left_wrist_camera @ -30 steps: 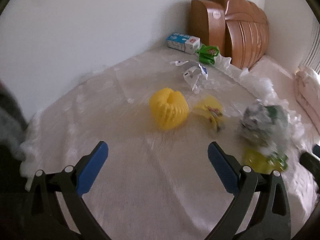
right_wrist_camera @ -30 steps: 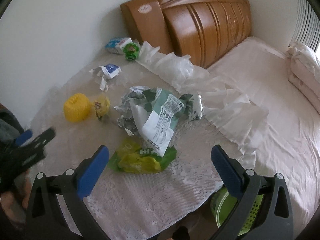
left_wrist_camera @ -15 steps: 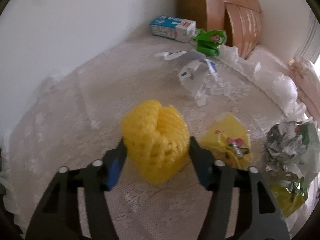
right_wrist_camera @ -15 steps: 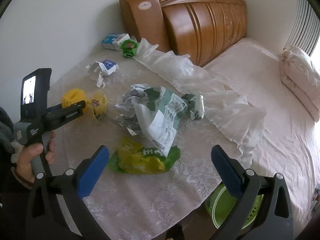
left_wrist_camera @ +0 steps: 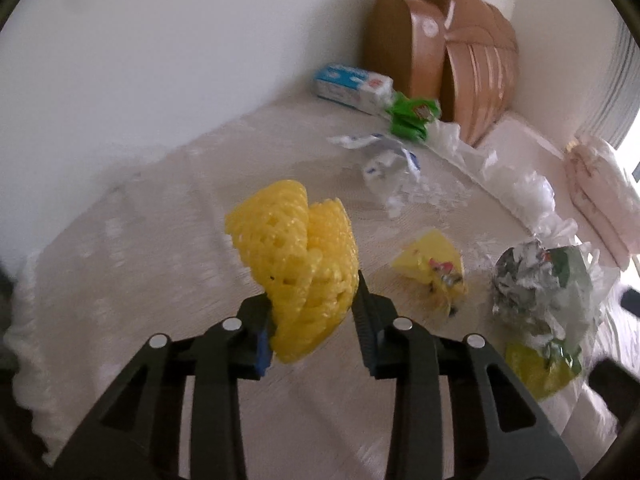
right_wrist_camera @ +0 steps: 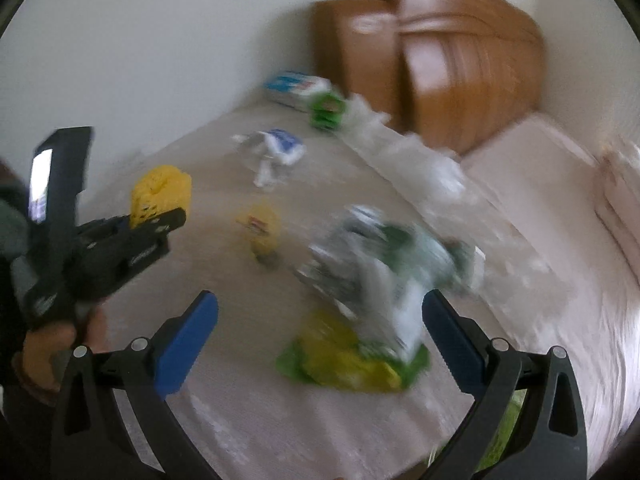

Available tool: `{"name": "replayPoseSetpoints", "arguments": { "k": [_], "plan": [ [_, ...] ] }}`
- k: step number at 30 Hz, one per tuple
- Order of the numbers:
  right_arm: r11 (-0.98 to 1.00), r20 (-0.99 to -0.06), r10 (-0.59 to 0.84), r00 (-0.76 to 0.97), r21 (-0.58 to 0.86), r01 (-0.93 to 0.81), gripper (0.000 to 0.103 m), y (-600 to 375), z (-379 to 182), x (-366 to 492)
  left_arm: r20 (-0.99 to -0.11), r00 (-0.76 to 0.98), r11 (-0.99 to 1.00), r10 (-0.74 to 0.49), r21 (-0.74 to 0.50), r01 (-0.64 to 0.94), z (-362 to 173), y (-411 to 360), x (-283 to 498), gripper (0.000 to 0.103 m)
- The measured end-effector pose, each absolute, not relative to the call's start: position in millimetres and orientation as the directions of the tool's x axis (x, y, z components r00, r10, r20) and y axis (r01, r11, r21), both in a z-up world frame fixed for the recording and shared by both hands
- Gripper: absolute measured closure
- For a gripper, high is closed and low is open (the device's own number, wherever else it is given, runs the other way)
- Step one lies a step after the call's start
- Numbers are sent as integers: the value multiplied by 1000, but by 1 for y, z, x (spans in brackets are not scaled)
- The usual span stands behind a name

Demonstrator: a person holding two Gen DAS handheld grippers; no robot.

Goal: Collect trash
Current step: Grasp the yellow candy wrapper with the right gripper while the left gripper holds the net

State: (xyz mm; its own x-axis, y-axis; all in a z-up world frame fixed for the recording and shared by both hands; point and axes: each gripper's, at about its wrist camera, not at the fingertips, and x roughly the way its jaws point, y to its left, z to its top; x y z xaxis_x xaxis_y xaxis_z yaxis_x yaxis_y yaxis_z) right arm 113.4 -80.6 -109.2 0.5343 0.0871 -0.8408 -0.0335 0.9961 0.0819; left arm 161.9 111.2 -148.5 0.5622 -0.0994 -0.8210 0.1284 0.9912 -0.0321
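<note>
A yellow foam net point(left_wrist_camera: 292, 248) is squeezed between the pads of my left gripper point(left_wrist_camera: 314, 300), whose jaws are closing on it just above the lace bedspread point(left_wrist_camera: 160, 280). The blurred right wrist view shows the same net point(right_wrist_camera: 160, 188) in that gripper point(right_wrist_camera: 160, 220), held by a person's hand point(right_wrist_camera: 52, 344). My right gripper point(right_wrist_camera: 320, 300) is open and empty, above a green-yellow bag point(right_wrist_camera: 344, 364) and a crumpled green-white bag point(right_wrist_camera: 380, 264). A small yellow wrapper point(left_wrist_camera: 432, 264) lies to the right of the net.
Farther back lie a white-blue wrapper point(left_wrist_camera: 388, 160), a blue-white carton point(left_wrist_camera: 348, 88) and a green packet point(left_wrist_camera: 412, 118) by the wooden headboard point(left_wrist_camera: 460, 64). Clear plastic sheet point(left_wrist_camera: 512, 184) runs along the bed. A green basket point(right_wrist_camera: 504, 424) sits below the bed's edge.
My left gripper moved up to the yellow foam net and closed around it, squashing it narrower. The right gripper swung left and rolled, staying open.
</note>
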Motion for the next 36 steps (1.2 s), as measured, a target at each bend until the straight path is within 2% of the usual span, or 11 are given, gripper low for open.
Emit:
{"name": "replayPoseSetpoints", "arguments": {
  "k": [5,11,13,14,16,17,18,19,29,33,36],
  "plan": [
    [989,-866,117,486,56,-139,2,-41,-133,164,-828,558,998,-55,-33,50,-131,145,125,70],
    [985,-911,-27,412,-95,-144,3,-3,-181,219,-838,545,999,-26,-46,-24,-120,170,90,70],
    [982,-916,-73,393,-135,-134,25,1,-193,226,-842,539,998,-24,-51,-34,-120,170,84,70],
    [982,-922,-68,382,-129,-137,31,1,-196,226,-843,537,998,-19,-48,-40,-120,171,81,70],
    [985,-931,-46,362,-103,-137,56,-1,-200,226,-844,536,998,-21,-52,-42,-118,171,76,70],
    [987,-933,-30,358,-84,-137,62,-6,-200,225,-845,534,998,-24,-55,-42,-118,169,75,70],
    [989,-935,3,356,-50,-139,74,-8,-200,223,-846,533,997,-24,-56,-43,-117,167,75,70],
    [990,-932,34,361,-20,-143,76,-10,-197,222,-845,535,998,-22,-52,-41,-116,164,75,70],
    [973,-804,229,549,186,-134,79,-69,-112,154,-808,584,996,-78,-34,87,-85,111,60,70],
    [975,-763,201,614,214,-54,79,-130,-87,94,-797,585,981,-149,-45,188,-77,76,49,70],
    [986,-777,103,621,162,39,79,-180,-89,47,-796,563,953,-224,-57,298,-76,38,35,70]
  ]
}}
